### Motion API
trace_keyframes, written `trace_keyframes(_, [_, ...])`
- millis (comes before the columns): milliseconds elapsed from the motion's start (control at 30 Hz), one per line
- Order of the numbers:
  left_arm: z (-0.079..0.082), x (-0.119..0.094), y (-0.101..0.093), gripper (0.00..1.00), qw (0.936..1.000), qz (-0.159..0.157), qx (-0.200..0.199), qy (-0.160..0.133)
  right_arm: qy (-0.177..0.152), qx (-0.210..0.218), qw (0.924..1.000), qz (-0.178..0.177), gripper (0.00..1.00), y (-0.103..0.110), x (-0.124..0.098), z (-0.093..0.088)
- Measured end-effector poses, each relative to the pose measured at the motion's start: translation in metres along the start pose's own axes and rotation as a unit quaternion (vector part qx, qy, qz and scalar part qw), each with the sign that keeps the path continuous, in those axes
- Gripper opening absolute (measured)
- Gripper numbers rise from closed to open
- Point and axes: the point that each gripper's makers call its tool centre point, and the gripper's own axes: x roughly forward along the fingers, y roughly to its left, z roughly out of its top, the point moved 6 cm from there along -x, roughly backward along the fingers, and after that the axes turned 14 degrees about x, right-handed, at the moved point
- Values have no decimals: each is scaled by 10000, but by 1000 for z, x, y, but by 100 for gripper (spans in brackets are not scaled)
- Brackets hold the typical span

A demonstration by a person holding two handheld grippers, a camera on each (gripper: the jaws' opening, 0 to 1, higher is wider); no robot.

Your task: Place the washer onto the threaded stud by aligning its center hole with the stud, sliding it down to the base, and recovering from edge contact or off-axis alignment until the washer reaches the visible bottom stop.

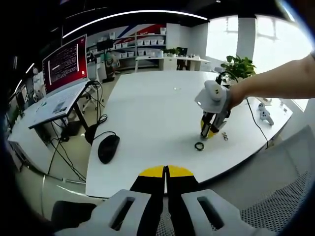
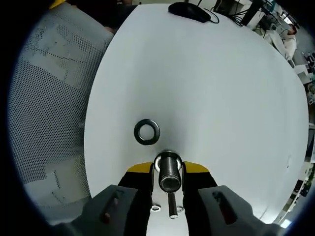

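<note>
Threaded steel stud (image 2: 169, 173) sits nearest, pinched between the right gripper (image 2: 167, 189) fingers, its threaded end pointing at the lens. Dark flat metal ring washer (image 2: 146, 132) lies flat on the white bench (image 2: 211, 93), just beyond the stud's tip, apart from it. Left gripper (image 1: 166, 183) hangs off the bench edge, well back from the washer, fingers pressed together on nothing.

Risks, as I judge them:
- Stud held off-axis: washer rim catches the threads and jams.
- Thin washer lying flat: hard to pick, may skid across the bench.
- Left gripper far off, so a long reach.
</note>
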Motion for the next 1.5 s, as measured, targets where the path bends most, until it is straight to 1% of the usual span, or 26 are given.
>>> trace_keyframes(133, [0,0,0,0,10000,6,-3,-2,-14,-68,10000,4,23,0,-1,-1])
trace_keyframes(233, [0,0,0,0,10000,11,-4,-9,-9,-305,9995,68,24,1,0,-1])
trace_keyframes(267, [0,0,0,0,10000,12,-6,-10,0,-295,9996,47,26,0,0,-2])
trace_keyframes(333, [0,0,0,0,10000,13,-4,-10,-42,-285,9996,-18,35,-1,1,-2])
trace_keyframes(367, [0,0,0,0,10000,12,-4,-11,-99,-252,9996,-45,38,-1,1,-1])
trace_keyframes(467, [0,0,0,0,10000,14,-3,-16,-230,-237,9994,-50,42,-1,-2,1])
trace_keyframes(533, [0,0,0,0,10000,16,-5,-19,-311,-258,9992,-14,42,1,-6,2])
trace_keyframes(600, [0,0,1,0,10000,19,-5,-22,-390,-370,9985,39,43,3,-8,4])
trace_keyframes(700, [1,0,1,0,10000,20,-8,-29,-507,-502,9973,156,50,8,-10,7])
trace_keyframes(833, [0,0,0,0,10000,23,-10,-24,-581,-717,9955,203,50,14,-11,12])
trace_keyframes(1000, [0,0,0,0,10000,26,-13,-23,-599,-908,9938,228,51,19,-10,17])
trace_keyframes(1200, [0,0,0,0,10000,32,-16,-23,-522,-1150,9917,224,51,25,-7,20])
trace_keyframes(1300, [0,0,0,0,10000,31,-13,-22,-444,-1196,9912,360,51,29,-5,20])
trace_keyframes(1433, [0,0,0,0,10000,20,-8,-15,-373,-1353,9897,295,50,31,0,24])
trace_keyframes(1500, [0,0,0,0,10000,16,-2,-8,-319,-1381,9895,285,47,32,3,26])
